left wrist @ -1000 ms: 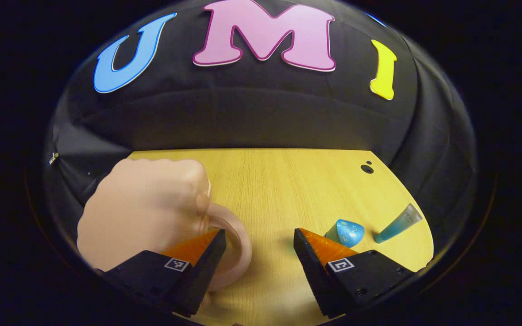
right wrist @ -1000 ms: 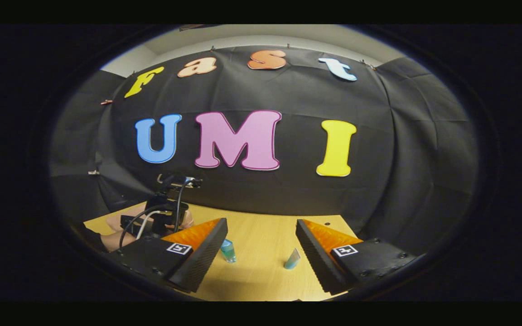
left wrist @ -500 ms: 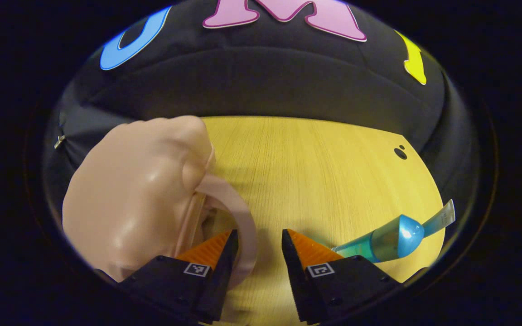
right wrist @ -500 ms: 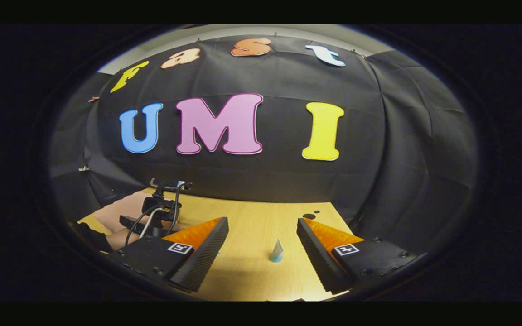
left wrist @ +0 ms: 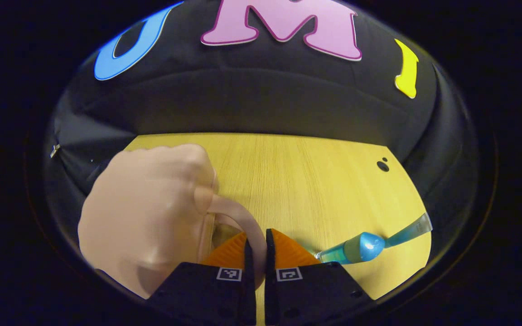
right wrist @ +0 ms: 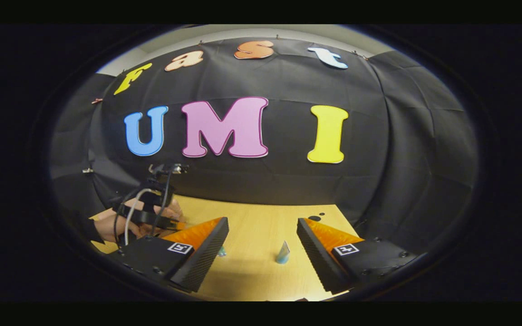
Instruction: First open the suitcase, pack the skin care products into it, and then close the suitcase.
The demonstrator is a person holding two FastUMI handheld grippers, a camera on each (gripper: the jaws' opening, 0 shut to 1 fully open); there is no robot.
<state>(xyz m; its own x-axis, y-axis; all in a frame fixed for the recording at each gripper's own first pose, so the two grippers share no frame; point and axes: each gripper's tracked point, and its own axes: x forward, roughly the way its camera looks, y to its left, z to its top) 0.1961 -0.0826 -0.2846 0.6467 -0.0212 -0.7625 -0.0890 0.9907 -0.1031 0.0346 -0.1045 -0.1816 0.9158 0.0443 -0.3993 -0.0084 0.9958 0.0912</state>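
left gripper jaws just closed on suitcase handle | right gripper jaws wide, empty | opening suitcase can start; tubes wait on counter

Recording booth: black cloth wall, wooden table.

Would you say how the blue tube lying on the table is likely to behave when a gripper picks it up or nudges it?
The blue tube lies on its side on the wooden table, and its round cap end would probably let it roll if nudged. Its flat, translucent tail suggests a soft body that may squash under the fingers. It looks small, so probably light.
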